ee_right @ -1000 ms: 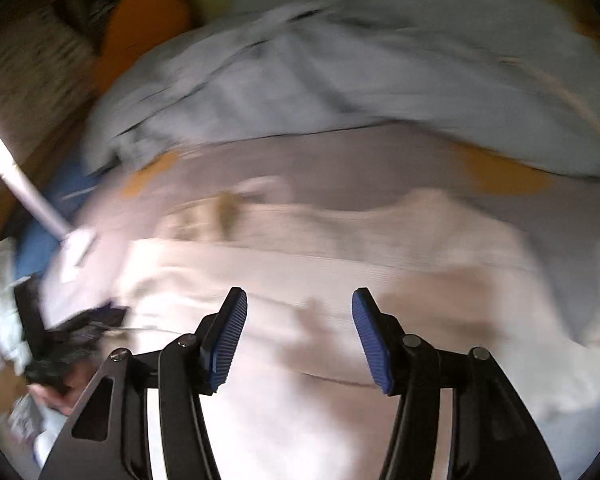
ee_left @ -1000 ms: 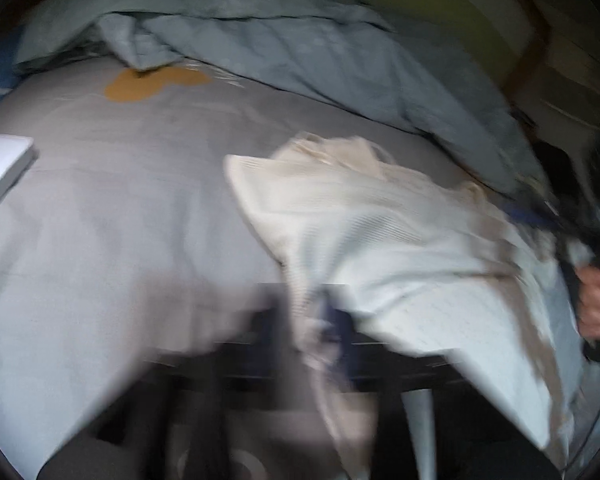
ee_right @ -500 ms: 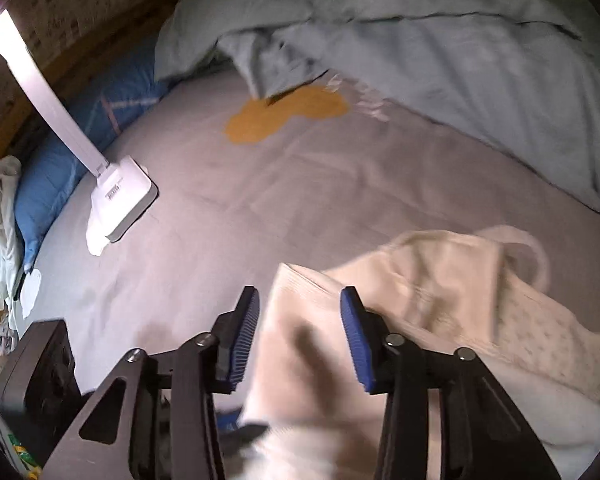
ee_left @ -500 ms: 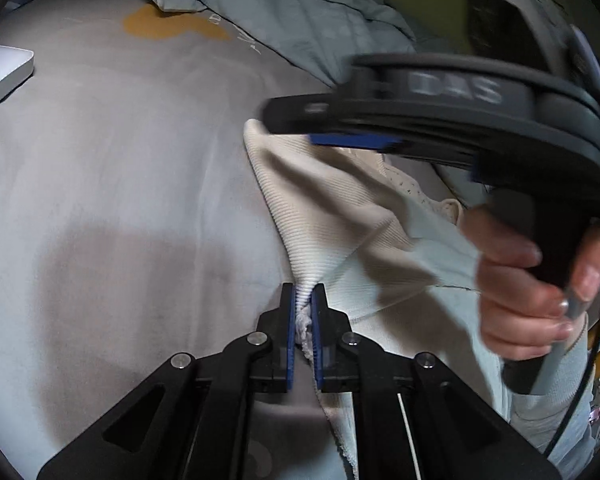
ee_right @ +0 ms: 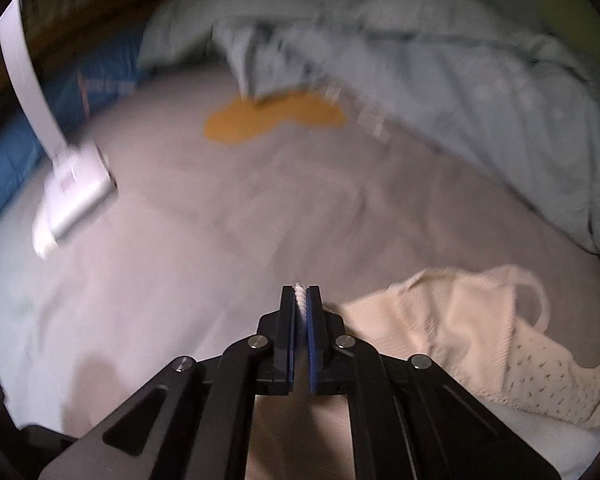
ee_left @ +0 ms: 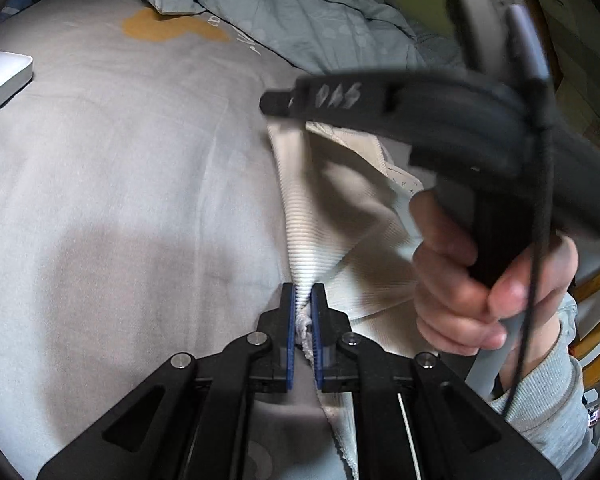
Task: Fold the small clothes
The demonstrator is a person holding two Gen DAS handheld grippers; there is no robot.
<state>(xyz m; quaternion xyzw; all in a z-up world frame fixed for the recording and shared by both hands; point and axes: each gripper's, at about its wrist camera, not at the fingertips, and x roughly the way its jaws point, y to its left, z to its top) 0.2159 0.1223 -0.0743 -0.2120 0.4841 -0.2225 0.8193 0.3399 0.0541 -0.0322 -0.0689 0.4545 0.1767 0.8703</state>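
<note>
— So, how do the two hands sit right now?

— The left gripper [ee_left: 303, 296] points down at the bed, its jaws clamped on a ribbed edge of the cream garment [ee_left: 320, 208]. The right gripper [ee_right: 301, 300] also tilts downward, its jaws closing and already pinched on a thin fold of that same garment, a white sliver of which shows at the tips. In the left wrist view the right hand [ee_left: 476, 280] wraps the black handle beside the garment, with a grey sleeve [ee_left: 548, 408] at the wrist and a dark cable running past the fingers.

— And where does the garment lie?

— On the grey bedsheet [ee_left: 120, 200]. It stretches away from the left jaws towards the right gripper's body, which crosses over its far end and hides part of it. In the right wrist view the rest of it bunches to the right of the jaws, with a strap loop and a dotted lining showing.

— What else is around it?

— Beyond the garment, a rumpled pale-blue duvet [ee_right: 440, 80] and an orange patch [ee_right: 272, 120] on the sheet. Well to the left of the garment lies a white device [ee_right: 74, 208] with a long white arm; a blue pillow [ee_right: 4, 176] sits behind that.
</note>
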